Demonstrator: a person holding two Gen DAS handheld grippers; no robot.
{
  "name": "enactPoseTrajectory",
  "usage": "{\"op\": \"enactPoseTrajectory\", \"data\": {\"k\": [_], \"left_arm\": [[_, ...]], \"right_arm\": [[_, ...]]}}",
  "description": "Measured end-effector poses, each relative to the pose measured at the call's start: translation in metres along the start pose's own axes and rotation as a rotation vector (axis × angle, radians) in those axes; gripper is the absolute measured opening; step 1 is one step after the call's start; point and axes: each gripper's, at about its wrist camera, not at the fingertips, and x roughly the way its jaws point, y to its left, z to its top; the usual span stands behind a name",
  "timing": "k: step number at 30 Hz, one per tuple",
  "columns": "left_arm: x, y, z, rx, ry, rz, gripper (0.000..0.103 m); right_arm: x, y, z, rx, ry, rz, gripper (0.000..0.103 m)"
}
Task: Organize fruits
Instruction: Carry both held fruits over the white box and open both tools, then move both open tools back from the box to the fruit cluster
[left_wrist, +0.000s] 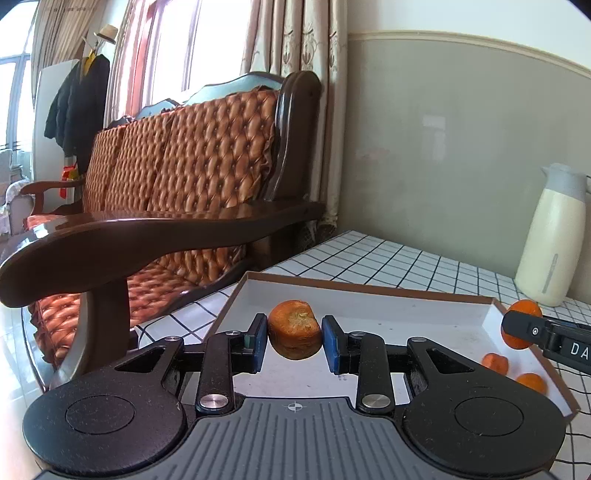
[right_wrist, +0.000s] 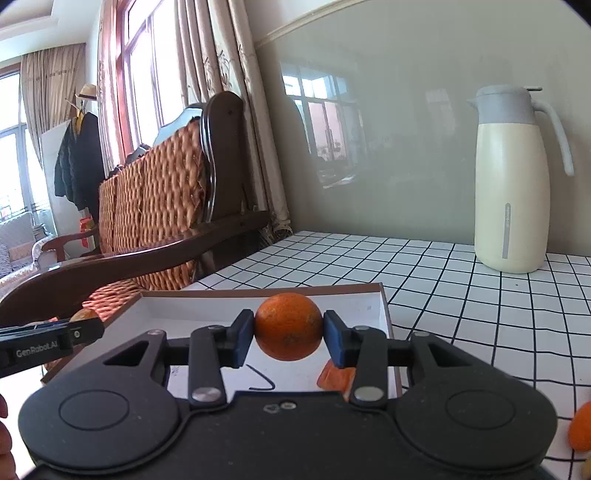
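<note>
My left gripper (left_wrist: 294, 338) is shut on a dull, flattened orange (left_wrist: 294, 329), held above the near left part of a shallow white box (left_wrist: 369, 295) with a brown rim. My right gripper (right_wrist: 289, 334) is shut on a round bright orange (right_wrist: 289, 326) above the right end of the same box (right_wrist: 207, 291). In the left wrist view that right gripper's finger (left_wrist: 524, 328) comes in from the right with its orange (left_wrist: 517, 325), and two small oranges (left_wrist: 495, 363) (left_wrist: 532, 382) lie in the box's right end. The right wrist view shows another orange (right_wrist: 334, 377) in the box below the fingers.
A cream jug with a grey lid (right_wrist: 511, 184) stands at the back right of the checked tabletop (right_wrist: 461, 295). A wooden sofa with quilted orange cushions (left_wrist: 184, 177) sits close along the table's left side. One more orange (right_wrist: 581, 428) lies on the table at the far right.
</note>
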Motion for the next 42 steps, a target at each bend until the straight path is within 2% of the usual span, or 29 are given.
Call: {"op": "enactPoseTrajectory", "data": {"k": [10, 12, 13, 14, 15, 16, 17, 19, 23, 28, 35, 38, 42], "left_arm": [[0.031, 0.003, 0.006, -0.009, 0.034, 0.011, 0.032], [0.036, 0.002, 0.007, -0.011, 0.040, 0.008, 0.032], [0.038, 0.001, 0.007, -0.008, 0.041, 0.017, 0.032], [0.040, 0.000, 0.008, -0.004, 0.045, 0.022, 0.035], [0.042, -0.001, 0.009, -0.008, 0.063, 0.017, 0.064], [0.040, -0.001, 0.011, -0.017, 0.075, 0.020, 0.103], [0.033, -0.001, 0.012, -0.027, 0.038, 0.041, 0.102], [0.021, -0.003, 0.015, -0.021, -0.032, 0.036, 0.103], [0.008, -0.003, 0.020, -0.025, -0.075, 0.039, 0.103], [-0.007, -0.007, 0.020, 0.041, -0.158, 0.085, 0.103], [-0.018, -0.010, 0.018, 0.083, -0.149, 0.097, 0.103], [-0.023, -0.009, 0.015, 0.081, -0.136, 0.098, 0.103], [-0.027, -0.010, 0.012, 0.067, -0.115, 0.078, 0.103]], "right_arm": [[0.027, -0.008, 0.006, 0.027, 0.045, -0.031, 0.033], [0.030, -0.006, 0.007, 0.015, 0.050, -0.052, 0.036], [0.030, -0.005, 0.008, 0.006, 0.052, -0.058, 0.053], [0.027, -0.005, 0.008, 0.003, 0.034, -0.077, 0.078], [0.020, -0.004, 0.009, 0.004, -0.012, -0.088, 0.084], [0.014, -0.004, 0.011, -0.003, -0.052, -0.087, 0.089], [0.009, -0.003, 0.013, -0.017, -0.080, -0.091, 0.093], [-0.001, -0.003, 0.017, -0.013, -0.122, -0.079, 0.095], [-0.017, -0.007, 0.020, 0.023, -0.168, -0.039, 0.097], [-0.026, -0.013, 0.022, 0.033, -0.188, -0.030, 0.097], [-0.024, -0.020, 0.012, 0.062, -0.141, -0.029, 0.097], [-0.019, -0.023, 0.007, 0.053, -0.061, -0.033, 0.097], [-0.037, -0.029, 0.007, 0.057, -0.096, -0.011, 0.097]]}}
